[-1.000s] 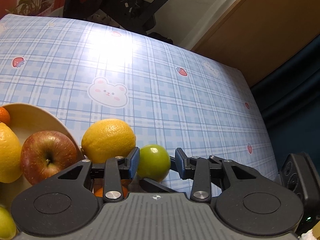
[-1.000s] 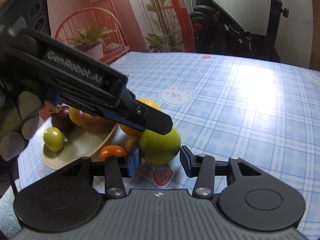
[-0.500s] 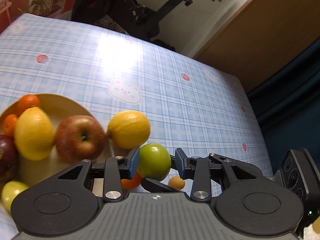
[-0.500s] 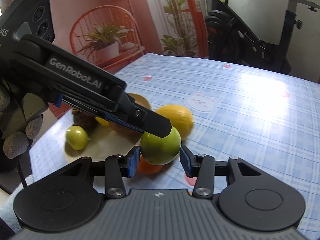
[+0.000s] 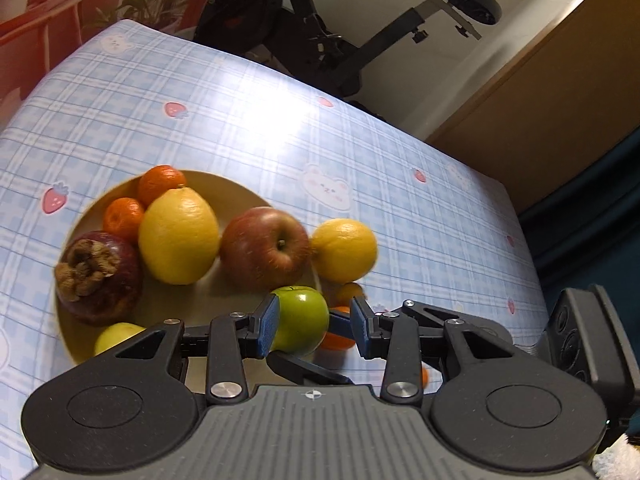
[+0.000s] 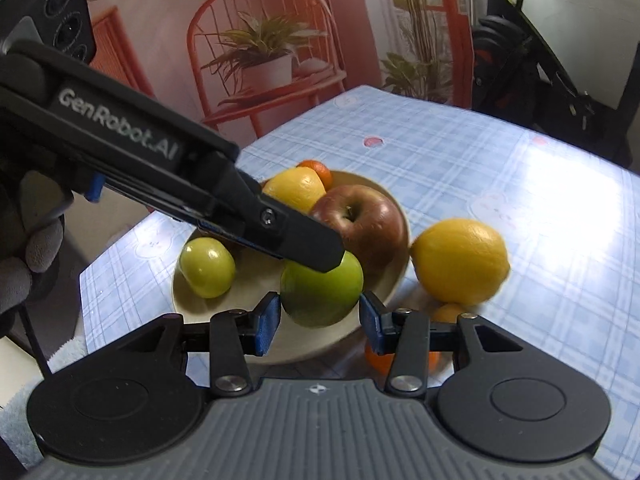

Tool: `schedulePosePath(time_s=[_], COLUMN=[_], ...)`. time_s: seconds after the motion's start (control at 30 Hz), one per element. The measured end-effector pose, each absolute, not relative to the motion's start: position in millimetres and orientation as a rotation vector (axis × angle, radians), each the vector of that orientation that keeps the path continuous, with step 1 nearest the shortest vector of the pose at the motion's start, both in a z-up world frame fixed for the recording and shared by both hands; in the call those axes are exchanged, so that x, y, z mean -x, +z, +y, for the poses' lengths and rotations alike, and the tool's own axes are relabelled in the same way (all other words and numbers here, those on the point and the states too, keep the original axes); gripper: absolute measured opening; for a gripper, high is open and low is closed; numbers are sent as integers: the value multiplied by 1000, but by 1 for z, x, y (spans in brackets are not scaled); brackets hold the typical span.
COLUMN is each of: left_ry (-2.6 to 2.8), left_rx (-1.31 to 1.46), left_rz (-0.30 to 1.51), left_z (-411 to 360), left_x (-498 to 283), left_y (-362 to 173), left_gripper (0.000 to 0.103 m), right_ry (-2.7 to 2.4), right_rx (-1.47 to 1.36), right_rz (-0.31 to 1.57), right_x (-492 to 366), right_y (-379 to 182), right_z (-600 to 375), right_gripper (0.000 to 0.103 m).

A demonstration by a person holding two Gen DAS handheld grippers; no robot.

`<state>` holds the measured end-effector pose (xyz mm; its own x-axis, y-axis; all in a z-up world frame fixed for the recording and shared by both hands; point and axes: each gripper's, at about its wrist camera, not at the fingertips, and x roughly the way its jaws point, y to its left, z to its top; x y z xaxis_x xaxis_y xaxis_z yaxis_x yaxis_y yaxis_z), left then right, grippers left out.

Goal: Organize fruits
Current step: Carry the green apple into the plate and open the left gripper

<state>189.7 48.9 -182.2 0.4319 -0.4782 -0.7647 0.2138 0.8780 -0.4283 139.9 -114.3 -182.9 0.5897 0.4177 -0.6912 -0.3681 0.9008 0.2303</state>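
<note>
Over the near rim of the plate [image 5: 180, 304]: green apple [image 6: 320, 288], sitting between both of my tools at once. Right hand-held gripper [image 6: 319, 328] is clamped on it, with both blue pads against its sides. Left hand-held gripper [image 5: 315, 330] is slack around the same apple: one pad touches it and there is a visible gap at the other. From the right wrist view, the left tool's upper finger lies across the top of the apple and blocks part of the plate behind it. I cannot tell whether the apple rests on anything below.

Plate contents:
- red apple [image 5: 264, 246], just behind the green one
- lemon [image 5: 178, 236], touching the red apple
- two tangerines [image 5: 160, 180] at the far edge
- mangosteen [image 5: 96, 276] on the left
- small green fruit [image 6: 206, 266] near the front rim

Off the plate, on the counter [image 5: 400, 152] with its blue plaid cloth:
- second lemon [image 5: 344, 250], just beside the red apple
- small orange fruit [image 5: 350, 290] under it
- another orange [image 5: 338, 340], partly hidden by my fingers

Plate is crowded; the open patch of it is in front, between the mangosteen and the green apple.

My grey-gloved left hand [image 6: 24, 264] shows at the frame edge. Exercise bike [image 5: 360, 56] stands beyond the counter.
</note>
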Motion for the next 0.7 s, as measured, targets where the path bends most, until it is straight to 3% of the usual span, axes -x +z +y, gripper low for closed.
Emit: schedulePosePath(time_s=[0.7], left_ry=[-366], left_rx=[378], left_rz=[1030], left_z=[83], left_x=[-202], left_y=[-198], left_gripper=[40], right_ry=[442], right_rx=[63], right_rz=[847], right_x=[-166], right_y=[-198], right_z=[-85], right_gripper=[48])
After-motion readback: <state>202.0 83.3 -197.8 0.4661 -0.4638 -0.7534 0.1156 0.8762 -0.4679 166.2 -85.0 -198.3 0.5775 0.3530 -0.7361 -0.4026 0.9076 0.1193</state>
